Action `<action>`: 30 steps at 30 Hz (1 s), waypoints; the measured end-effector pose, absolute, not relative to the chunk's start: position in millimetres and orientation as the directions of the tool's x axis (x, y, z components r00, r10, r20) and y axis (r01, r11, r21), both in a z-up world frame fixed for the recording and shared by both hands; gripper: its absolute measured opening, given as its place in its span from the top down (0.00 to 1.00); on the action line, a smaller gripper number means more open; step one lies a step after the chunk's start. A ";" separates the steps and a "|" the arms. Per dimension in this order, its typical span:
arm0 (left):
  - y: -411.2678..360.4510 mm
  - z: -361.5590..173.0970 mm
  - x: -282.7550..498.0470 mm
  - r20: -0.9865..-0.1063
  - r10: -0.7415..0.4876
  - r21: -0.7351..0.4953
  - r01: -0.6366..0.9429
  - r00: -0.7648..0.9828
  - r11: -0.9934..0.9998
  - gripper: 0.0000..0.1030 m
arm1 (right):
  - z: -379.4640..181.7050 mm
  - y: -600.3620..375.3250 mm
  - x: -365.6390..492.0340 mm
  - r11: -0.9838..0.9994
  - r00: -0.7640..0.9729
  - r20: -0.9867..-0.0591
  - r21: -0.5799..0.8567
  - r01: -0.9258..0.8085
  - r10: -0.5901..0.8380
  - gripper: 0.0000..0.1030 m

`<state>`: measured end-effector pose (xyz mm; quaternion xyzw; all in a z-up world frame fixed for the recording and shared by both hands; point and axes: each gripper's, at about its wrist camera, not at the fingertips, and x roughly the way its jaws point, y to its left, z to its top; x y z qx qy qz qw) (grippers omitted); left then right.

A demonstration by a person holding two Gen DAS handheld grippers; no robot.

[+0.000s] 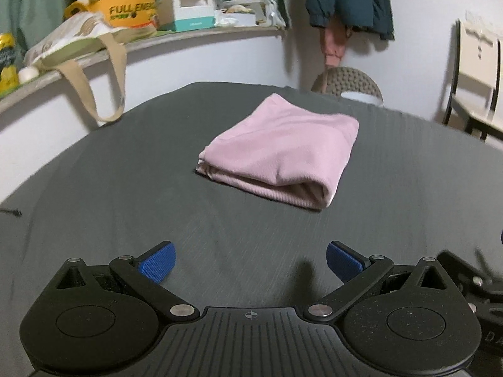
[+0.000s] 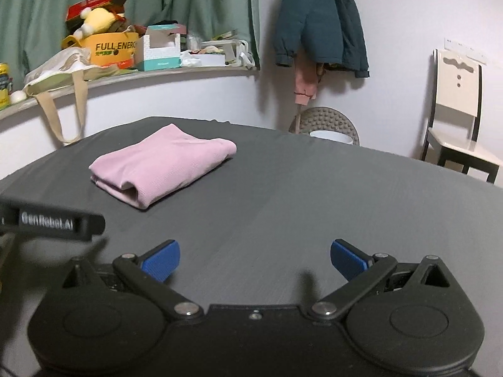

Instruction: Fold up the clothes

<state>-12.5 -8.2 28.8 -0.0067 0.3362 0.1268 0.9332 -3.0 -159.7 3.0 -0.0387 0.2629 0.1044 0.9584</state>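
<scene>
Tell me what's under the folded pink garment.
The folded pink garment lies directly on the dark grey table cover, which shows bare all around it. Whether anything is trapped beneath or between its layers cannot be seen; the fabric covers that.

Soft, even indoor light falls on the dark grey cloth-covered surface (image 1: 125, 172), with faint shadows under the folded pink ribbed garment (image 1: 279, 154) and no glare. Fisheye distortion bows the cluttered grey wall shelf (image 2: 157, 73) and darkens the frame corners in both views. Motion blur smears the left view's edges; the right view is sharper.
</scene>
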 end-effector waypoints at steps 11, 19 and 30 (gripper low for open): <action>-9.7 11.1 -6.2 -0.673 0.203 0.066 -0.216 0.711 0.974 0.01 | -12.1 -161.5 10.9 0.983 0.798 -0.582 0.010 -0.182 0.153 0.00; -9.7 0.9 -12.2 -0.632 0.204 0.041 -0.230 0.748 0.972 0.00 | -13.9 -160.2 12.4 0.982 0.793 -0.590 0.001 -0.186 0.151 0.00; -9.7 -3.2 -14.6 -0.604 0.207 0.032 -0.236 0.769 0.971 0.00 | -14.2 -164.0 14.1 0.982 0.789 -0.592 0.019 -0.189 0.163 0.00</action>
